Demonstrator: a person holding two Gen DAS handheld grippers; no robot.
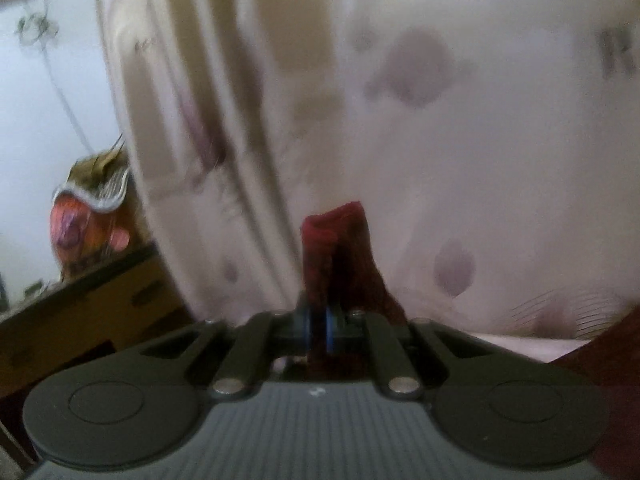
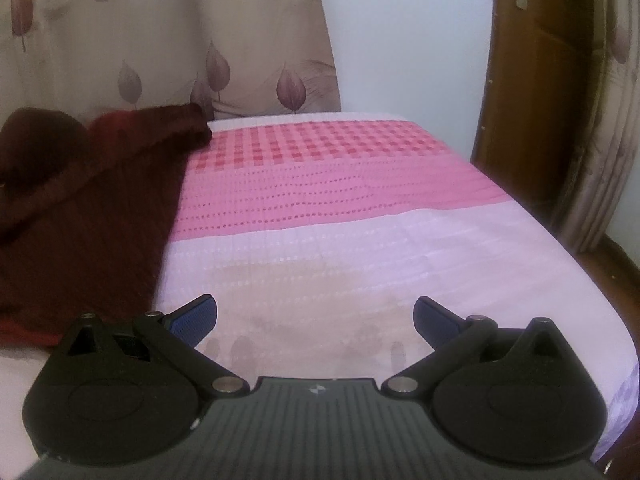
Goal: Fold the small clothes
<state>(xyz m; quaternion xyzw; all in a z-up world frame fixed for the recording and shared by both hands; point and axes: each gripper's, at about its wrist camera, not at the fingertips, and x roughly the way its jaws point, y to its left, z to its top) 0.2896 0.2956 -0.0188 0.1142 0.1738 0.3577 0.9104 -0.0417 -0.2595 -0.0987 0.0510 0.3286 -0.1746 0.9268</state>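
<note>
Maroon knitted garment point(image 2: 80, 208) lay spread over the left part of the bed point(image 2: 360, 240), its far edge bunched up near the leaf-printed curtain point(image 2: 260, 60). One end of it, seemingly a cuff or corner point(image 1: 336, 240), was pinched in the left tongs point(image 1: 320, 330), whose pads were pressed together on the cloth, with the fabric standing up beyond the tips. That view was blurred, and behind the cloth only the curtain and a cardboard box point(image 1: 92, 300) with a snack bag point(image 1: 92, 216) on it could be made out. Gripping so near the edge probably served to carry that part across the body of the garment for a fold, since a hold at the end lets the rest trail and lie flat.

The right tongs point(image 2: 316, 320) hung above the pale front band of the bedcover, jaws wide apart with nothing between them, just beside the garment's near edge. They looked placed there to be ready to pin or take the near hem. The fold itself appeared not yet made, as the garment lay mostly open. A wooden door point(image 2: 540, 80) stood at the right.
</note>
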